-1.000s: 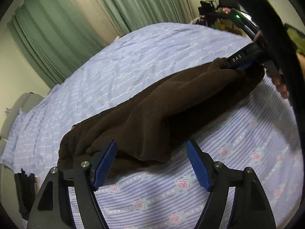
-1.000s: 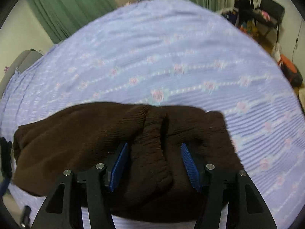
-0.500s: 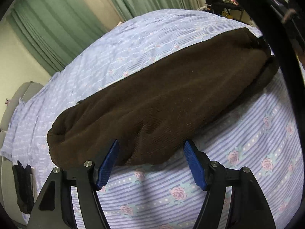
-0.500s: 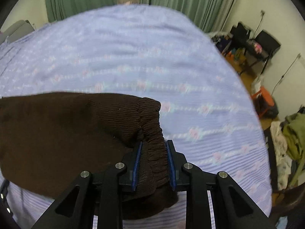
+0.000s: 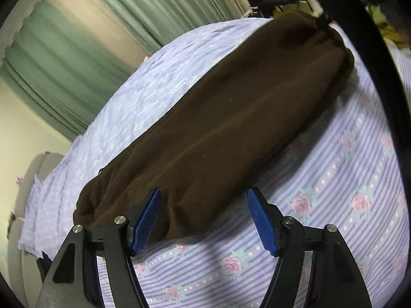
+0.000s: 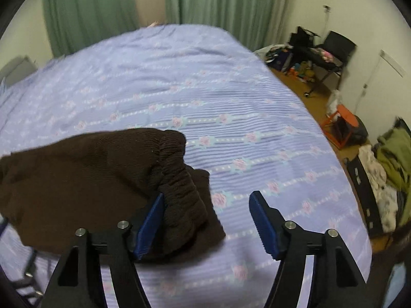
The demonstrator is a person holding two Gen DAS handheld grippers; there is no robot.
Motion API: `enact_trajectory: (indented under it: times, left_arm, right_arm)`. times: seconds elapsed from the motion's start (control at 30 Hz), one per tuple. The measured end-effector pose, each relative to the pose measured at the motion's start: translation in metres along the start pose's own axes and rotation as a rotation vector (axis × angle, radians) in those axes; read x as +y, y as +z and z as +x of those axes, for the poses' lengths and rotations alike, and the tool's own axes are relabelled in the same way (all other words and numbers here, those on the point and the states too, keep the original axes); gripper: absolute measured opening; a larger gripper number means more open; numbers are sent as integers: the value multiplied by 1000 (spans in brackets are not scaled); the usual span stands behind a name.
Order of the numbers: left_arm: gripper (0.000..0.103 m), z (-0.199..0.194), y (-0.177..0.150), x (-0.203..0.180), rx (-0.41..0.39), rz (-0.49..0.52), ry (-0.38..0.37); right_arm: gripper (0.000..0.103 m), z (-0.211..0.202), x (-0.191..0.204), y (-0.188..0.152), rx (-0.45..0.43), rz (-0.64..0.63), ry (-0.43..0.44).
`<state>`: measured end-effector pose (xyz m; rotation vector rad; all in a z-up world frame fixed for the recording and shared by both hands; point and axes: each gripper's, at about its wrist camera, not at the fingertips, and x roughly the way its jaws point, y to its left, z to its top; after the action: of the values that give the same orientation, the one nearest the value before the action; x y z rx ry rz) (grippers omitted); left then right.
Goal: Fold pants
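The brown pants (image 5: 231, 118) lie folded in a long band across the bed, running from lower left to upper right in the left wrist view. My left gripper (image 5: 205, 218) hangs open over their near end; cloth lies between the blue pads, but the right pad stands clear of it. In the right wrist view the pants (image 6: 77, 174) fill the left side, with the gathered elastic waistband (image 6: 177, 179) toward me. My right gripper (image 6: 206, 220) is opening. The waistband rests loose by the left pad, and only sheet lies before the right pad.
The lilac striped sheet with roses (image 6: 218, 82) covers the whole bed. Green curtains (image 6: 226, 2) hang behind it. Right of the bed edge, the floor holds a black chair and desk clutter (image 6: 321, 51), an orange stool (image 6: 344, 125) and a clothes pile (image 6: 385, 174).
My right gripper, shut on the waistband half a second ago, has opened and lifted away. The bunched pants were drawn out flat. My left gripper has sunk closer to their near end.
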<state>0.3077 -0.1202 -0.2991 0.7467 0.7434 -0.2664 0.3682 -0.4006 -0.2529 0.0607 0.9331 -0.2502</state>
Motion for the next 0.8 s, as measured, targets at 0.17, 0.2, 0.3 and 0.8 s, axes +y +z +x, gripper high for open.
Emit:
enact_trajectory:
  times: [0.17,0.2,0.3,0.8]
  left_arm:
    - [69,7,-5,3,38,-27,2]
    - [69,7,-4,6,36,-41,1]
    - [69,4,-1,17,15,-69,6]
    - [63,17,-3,2,79,-77,-4]
  right_arm:
    - [73,0,-22,-21,27,169,-19]
    - [73,5,-27,-24,54,226,15]
    - [73,12,-35,-32,65,358,96]
    - [27,52,21,5,81,182,80]
